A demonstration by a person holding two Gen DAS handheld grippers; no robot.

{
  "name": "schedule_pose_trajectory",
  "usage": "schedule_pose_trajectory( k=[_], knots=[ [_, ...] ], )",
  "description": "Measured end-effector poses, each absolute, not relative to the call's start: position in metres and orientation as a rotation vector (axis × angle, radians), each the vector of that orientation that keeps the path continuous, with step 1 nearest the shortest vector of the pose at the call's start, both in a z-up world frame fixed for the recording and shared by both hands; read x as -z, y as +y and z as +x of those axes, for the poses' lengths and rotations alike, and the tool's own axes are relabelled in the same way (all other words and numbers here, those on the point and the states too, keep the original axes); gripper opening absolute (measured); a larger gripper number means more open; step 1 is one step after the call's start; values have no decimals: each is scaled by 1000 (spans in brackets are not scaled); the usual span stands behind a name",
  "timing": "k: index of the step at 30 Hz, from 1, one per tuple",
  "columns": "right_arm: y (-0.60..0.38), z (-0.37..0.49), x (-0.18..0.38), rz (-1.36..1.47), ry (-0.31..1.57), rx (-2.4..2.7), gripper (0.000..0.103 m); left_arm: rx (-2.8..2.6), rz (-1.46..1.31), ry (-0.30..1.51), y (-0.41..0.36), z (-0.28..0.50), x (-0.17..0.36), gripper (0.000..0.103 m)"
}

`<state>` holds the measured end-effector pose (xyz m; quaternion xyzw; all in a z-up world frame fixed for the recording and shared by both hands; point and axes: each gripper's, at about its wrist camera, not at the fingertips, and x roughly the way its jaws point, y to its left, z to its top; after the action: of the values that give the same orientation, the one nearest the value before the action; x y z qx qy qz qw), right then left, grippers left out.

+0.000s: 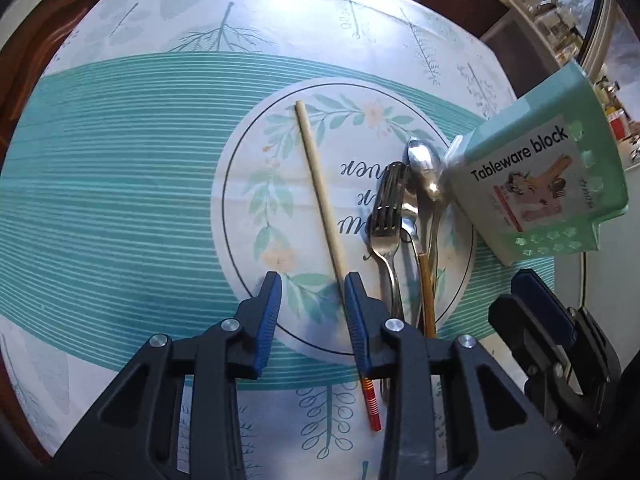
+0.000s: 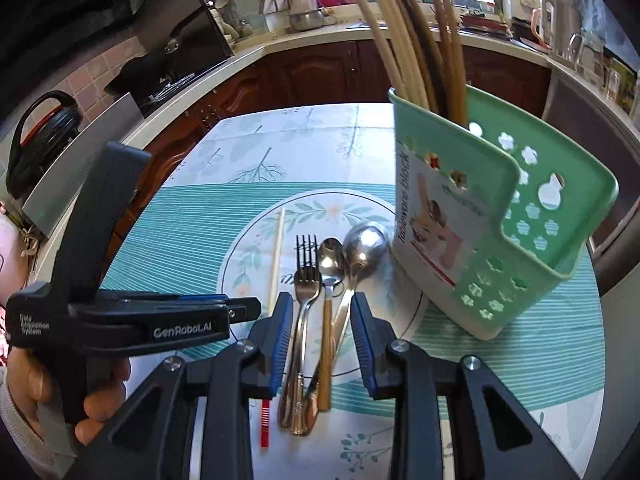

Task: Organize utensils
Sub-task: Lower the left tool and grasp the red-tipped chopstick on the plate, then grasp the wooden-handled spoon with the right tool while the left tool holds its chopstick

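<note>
Utensils lie on a printed placemat on the table: a single chopstick with a red striped end runs from the upper middle of the left wrist view down past the lower centre, and to its right sit a fork, a small spoon with a gold handle and a larger spoon. Left gripper hovers low over the chopstick, its blue-padded fingers parted; the stick passes just beside the right-hand pad, and whether they touch I cannot tell. In the right wrist view the right gripper has its fingers parted around the handles of the fork, small spoon and larger spoon, not pinching them. A green tableware holder stands at the right of that frame, tilted in the view, with chopsticks rising from it
</note>
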<state>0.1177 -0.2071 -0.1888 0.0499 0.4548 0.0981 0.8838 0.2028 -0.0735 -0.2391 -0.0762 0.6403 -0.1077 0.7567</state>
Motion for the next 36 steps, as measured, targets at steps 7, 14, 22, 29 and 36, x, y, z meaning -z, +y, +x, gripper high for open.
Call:
schedule_pose_trajectory(
  k=[7, 14, 22, 29, 36],
  knots=[
    [-221, 119, 201, 142, 979, -186, 30, 178, -10, 1466, -114, 223, 245, 30],
    [-230, 117, 204, 174, 983, -188, 29, 172, 22, 1499, -121, 238, 254, 4],
    [-230, 127, 212, 200, 1047, -270, 27, 219, -22, 1536, -105, 233, 262, 3],
    [-219, 162, 227, 222, 1209, -286, 10, 232, -55, 1558, -107, 234, 267, 3],
    [-202, 183, 226, 149, 1265, -254, 10, 251, -67, 1558, -108, 235, 270, 3]
  ],
)
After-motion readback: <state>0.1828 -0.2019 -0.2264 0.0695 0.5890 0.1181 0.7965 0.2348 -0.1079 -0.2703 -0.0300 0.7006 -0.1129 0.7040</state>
